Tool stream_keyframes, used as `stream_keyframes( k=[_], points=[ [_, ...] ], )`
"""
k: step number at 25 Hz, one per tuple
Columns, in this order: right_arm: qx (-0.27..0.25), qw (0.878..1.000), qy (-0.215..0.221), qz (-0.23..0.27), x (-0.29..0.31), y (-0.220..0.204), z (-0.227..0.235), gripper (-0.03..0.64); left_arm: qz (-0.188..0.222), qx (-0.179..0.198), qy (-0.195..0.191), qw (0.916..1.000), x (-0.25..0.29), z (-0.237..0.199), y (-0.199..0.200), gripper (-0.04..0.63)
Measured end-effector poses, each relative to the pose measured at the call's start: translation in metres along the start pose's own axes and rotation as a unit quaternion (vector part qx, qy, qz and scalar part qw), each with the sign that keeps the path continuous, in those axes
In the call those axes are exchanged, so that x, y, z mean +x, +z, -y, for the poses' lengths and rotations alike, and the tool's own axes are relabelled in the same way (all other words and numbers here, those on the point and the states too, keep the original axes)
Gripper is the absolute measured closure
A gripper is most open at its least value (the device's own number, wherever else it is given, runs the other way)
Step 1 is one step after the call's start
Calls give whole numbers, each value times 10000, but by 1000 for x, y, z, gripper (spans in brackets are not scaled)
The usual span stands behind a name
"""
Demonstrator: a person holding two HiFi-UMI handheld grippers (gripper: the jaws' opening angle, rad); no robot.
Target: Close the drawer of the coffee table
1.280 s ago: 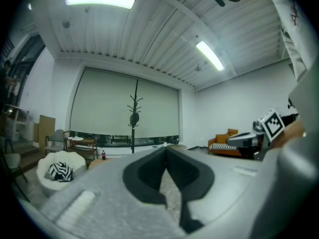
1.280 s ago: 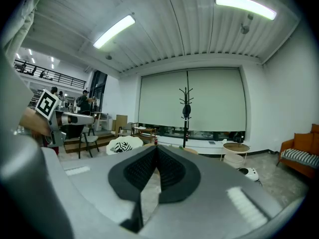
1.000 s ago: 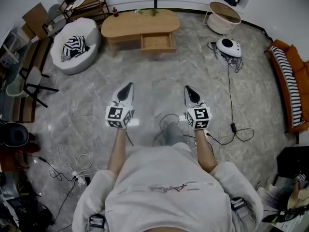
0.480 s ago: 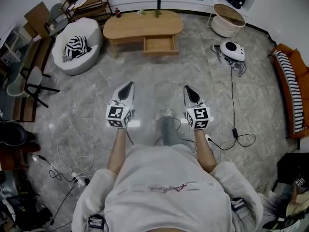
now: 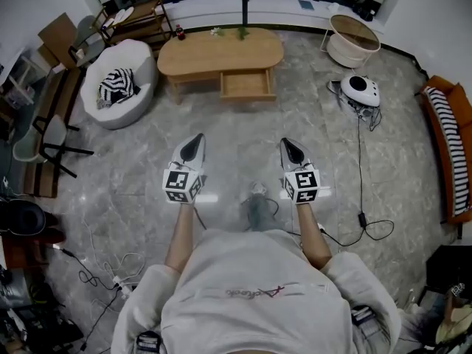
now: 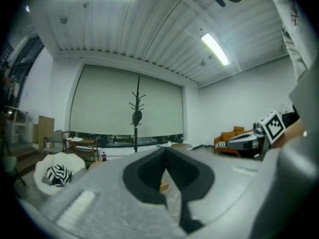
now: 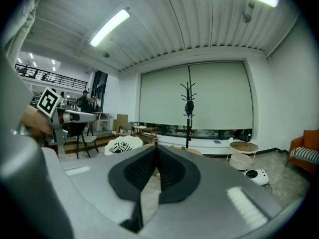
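In the head view the oval wooden coffee table stands at the far side of the room, and its drawer is pulled out towards me. Both grippers are held out level in front of the person, well short of the table. My left gripper is shut with nothing in it, and its jaws meet in the left gripper view. The right gripper is likewise shut and empty. Each gripper view shows the other gripper off to one side.
A white beanbag seat with a striped cushion sits left of the table. A round basket table and a white appliance with a cable trailing over the floor are at the right. An orange sofa lines the right wall, and chairs the left.
The table and its open drawer have come nearer in the head view as the person walks towards them. Both grippers stay shut and side by side.
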State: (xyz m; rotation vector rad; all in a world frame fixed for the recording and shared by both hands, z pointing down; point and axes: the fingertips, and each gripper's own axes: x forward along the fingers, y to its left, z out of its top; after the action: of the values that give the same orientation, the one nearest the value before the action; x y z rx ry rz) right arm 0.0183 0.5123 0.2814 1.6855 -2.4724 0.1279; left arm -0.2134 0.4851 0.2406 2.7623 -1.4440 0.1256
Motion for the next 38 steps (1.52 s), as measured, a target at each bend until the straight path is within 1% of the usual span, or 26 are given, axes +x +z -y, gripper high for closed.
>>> stream_keyframes(
  k=[12, 26, 33, 38],
  points=[
    [99, 9999, 36, -108, 87, 16, 82, 611, -170, -13, 9, 9999, 116, -29, 14, 595],
    [75, 9997, 136, -184, 202, 35, 174, 611, -220, -90, 54, 9997, 257, -74, 23, 595],
    [83, 9995, 240, -179, 245, 39, 215, 611, -272, -74, 94, 9996, 315, -84, 23, 595],
    [96, 9991, 305, -291, 259, 32, 236, 611, -393, -134, 145, 9990, 337, -88, 14, 595]
  ],
)
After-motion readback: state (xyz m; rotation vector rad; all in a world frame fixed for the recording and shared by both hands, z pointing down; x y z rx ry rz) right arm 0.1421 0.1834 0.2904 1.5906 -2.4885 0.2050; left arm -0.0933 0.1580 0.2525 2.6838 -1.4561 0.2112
